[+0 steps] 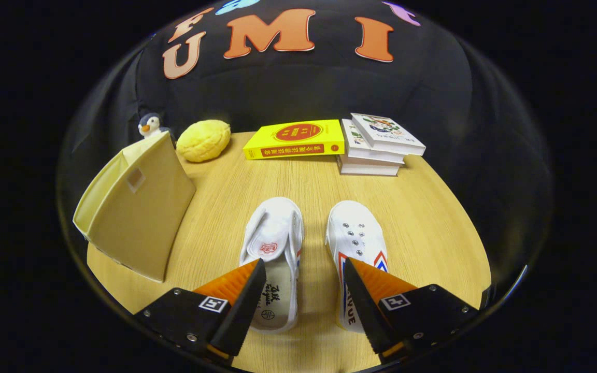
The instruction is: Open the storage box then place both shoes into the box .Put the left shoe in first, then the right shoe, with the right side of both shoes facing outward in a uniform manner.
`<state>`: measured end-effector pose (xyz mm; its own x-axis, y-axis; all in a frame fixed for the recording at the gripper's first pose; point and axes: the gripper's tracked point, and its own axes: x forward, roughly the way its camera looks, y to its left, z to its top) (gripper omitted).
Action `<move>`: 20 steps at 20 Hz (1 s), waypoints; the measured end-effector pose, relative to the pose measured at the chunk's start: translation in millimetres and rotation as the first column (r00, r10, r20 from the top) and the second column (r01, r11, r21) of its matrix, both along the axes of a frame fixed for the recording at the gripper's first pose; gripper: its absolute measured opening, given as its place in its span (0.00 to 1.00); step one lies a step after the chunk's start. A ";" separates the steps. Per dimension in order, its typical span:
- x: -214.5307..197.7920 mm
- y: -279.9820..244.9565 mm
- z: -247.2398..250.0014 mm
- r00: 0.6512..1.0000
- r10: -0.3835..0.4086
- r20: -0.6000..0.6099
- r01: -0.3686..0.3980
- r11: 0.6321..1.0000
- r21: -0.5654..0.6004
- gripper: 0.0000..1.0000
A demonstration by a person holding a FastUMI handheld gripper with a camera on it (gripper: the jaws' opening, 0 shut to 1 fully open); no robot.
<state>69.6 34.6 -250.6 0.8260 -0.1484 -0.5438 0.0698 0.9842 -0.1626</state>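
Gripper (pixel 303 269): the fingers stand wide apart and hold nothing, above the heels of the two shoes.
Left shoe (pixel 276 248): lies on the surface (pixel 433 217) just ahead, toe pointing away.
Right shoe (pixel 356 235): just beside it, parallel, apart from it.
Storage box (pixel 135 207): to the left, tilted, seems not opened yet.
Advice: go to the box first and open it gently; touch the shoes only afterwards.
Far: yellow book (pixel 294 139), stacked books (pixel 376 145).

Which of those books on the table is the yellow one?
The yellow book lies flat by itself, between the yellow plush and the stack of white books, far beyond the open gripper.
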 end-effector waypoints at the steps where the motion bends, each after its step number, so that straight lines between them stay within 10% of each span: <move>1: 1.3 1.9 -6.2 1.000 0.016 -0.016 -0.016 1.000 0.010 0.89; 20: 46.8 3.7 -45.3 0.999 0.043 -0.008 -0.041 0.990 0.134 0.01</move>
